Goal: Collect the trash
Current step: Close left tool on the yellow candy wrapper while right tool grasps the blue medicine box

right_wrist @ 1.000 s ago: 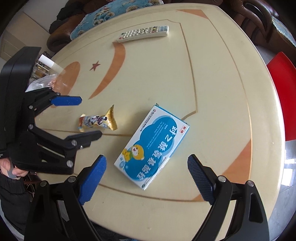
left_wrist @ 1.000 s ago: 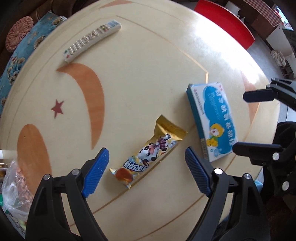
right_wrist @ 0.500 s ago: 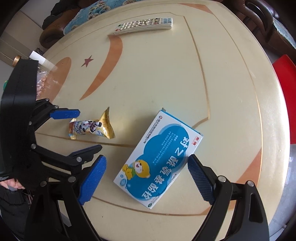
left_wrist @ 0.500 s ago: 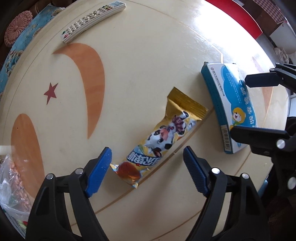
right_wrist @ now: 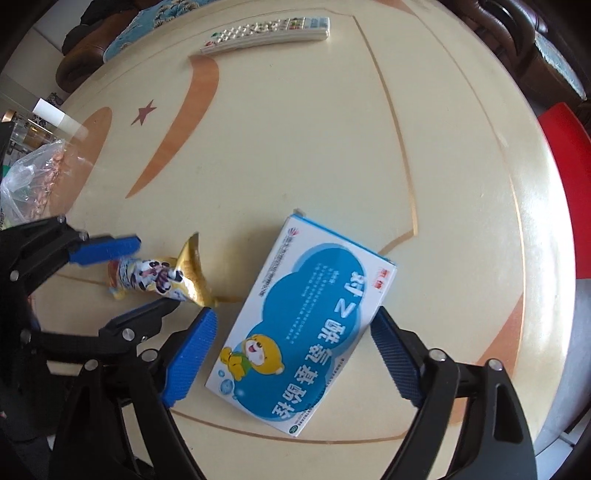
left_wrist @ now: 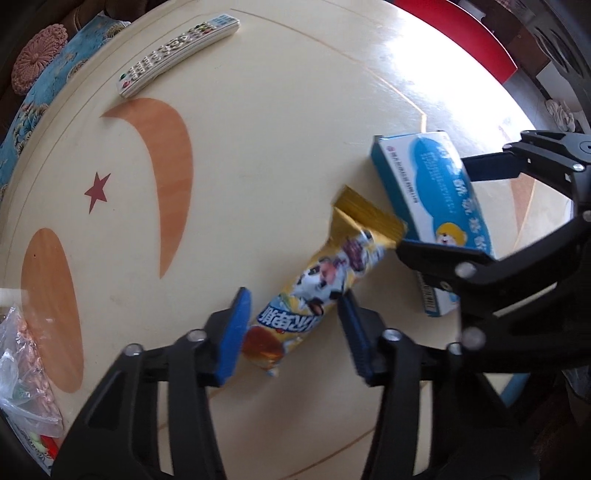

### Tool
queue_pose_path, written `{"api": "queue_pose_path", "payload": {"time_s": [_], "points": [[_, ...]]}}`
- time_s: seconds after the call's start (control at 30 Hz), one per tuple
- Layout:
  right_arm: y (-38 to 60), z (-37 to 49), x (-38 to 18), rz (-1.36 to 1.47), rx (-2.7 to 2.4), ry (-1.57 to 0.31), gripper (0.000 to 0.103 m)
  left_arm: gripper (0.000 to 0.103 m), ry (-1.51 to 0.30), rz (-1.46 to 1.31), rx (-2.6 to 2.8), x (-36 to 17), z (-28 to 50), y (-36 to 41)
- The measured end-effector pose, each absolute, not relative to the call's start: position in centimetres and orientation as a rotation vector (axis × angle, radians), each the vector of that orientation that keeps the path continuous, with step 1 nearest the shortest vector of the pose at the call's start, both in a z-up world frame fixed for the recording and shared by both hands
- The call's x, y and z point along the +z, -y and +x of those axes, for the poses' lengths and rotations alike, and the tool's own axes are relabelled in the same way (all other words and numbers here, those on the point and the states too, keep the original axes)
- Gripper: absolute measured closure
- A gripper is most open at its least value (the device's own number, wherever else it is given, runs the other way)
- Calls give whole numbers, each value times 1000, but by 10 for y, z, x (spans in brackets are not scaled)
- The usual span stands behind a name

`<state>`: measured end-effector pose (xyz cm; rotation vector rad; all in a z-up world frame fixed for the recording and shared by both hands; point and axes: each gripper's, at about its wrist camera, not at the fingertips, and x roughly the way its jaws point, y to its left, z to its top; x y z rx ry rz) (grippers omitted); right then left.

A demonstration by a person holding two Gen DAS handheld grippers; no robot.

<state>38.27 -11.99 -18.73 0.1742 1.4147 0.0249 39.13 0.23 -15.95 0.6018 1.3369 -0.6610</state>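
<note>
A gold snack wrapper with a cow picture lies on the round cream table. My left gripper has its blue pads on both sides of the wrapper's near end, jaws narrowed and touching or almost touching it. The wrapper also shows in the right wrist view, between the left gripper's fingers. A blue and white medicine box lies flat between the open pads of my right gripper. The box also shows in the left wrist view, with the right gripper around it.
A white remote control lies at the far side of the table. A clear plastic bag with pinkish contents sits at the table's left edge. A red chair stands off the right edge. Sofas with blue cushions stand behind the table.
Both grippers have moved forward and down onto their objects. The left jaws have narrowed around the wrapper. The box now sits between the right pads.
</note>
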Motion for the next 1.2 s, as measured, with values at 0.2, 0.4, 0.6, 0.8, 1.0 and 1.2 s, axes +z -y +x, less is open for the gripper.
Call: {"api": "queue_pose_path", "payload": {"time_s": [0.2, 0.4, 0.6, 0.8, 1.0, 1.2], "points": [[118, 383, -186, 143, 25, -1419, 28, 61, -1360, 580, -626, -154, 383, -2], [110, 386, -187, 129, 16, -1413, 29, 62, -1390, 547, -578, -151, 382, 1], [116, 383, -185, 143, 38, -1415, 31, 65, -1419, 490, -518, -147, 386, -2], [123, 379, -181, 140, 62, -1408, 33, 74, -1452, 426, -472, -152, 387, -15], [122, 376, -177, 117, 69, -1396, 34, 78, -1463, 395, -448, -150, 387, -20], [117, 374, -169, 107, 103, -1372, 34, 79, -1472, 367, -427, -149, 395, -28]]}}
